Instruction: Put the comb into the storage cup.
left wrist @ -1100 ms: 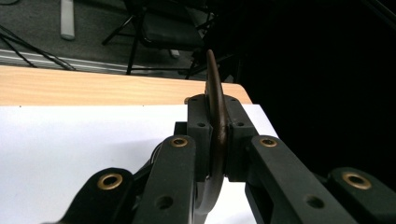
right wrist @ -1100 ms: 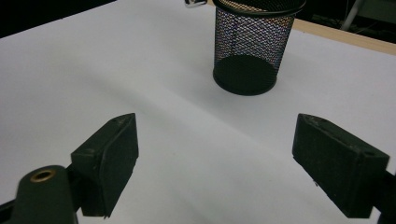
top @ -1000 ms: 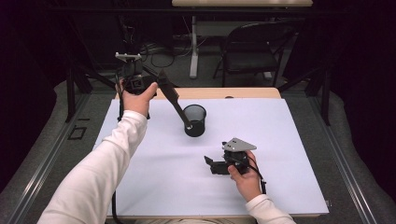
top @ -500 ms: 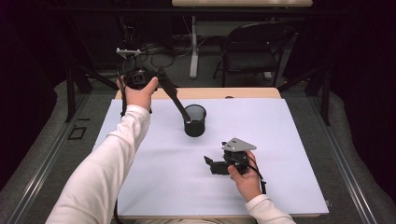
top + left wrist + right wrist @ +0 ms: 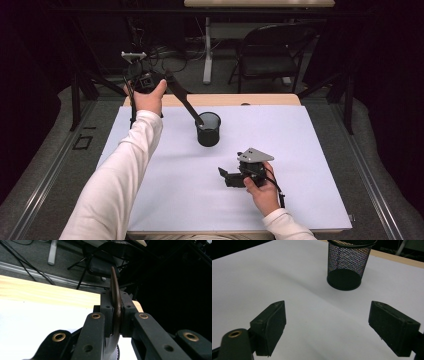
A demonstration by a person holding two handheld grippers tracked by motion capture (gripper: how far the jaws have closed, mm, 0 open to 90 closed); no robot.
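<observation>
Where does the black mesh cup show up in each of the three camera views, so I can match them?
High view: the mesh cup stands mid-table on the white sheet, a dark utensil's tip at its rim.
Left gripper view: a bit of mesh at the bottom edge, under the jaws.
Right gripper view: top centre, upright.
Shared landmark: the white sheet with the wooden table edge behind it.

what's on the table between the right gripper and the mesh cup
Nothing: in the right gripper view, bare white table runs from the open right gripper to the mesh cup.
</observation>
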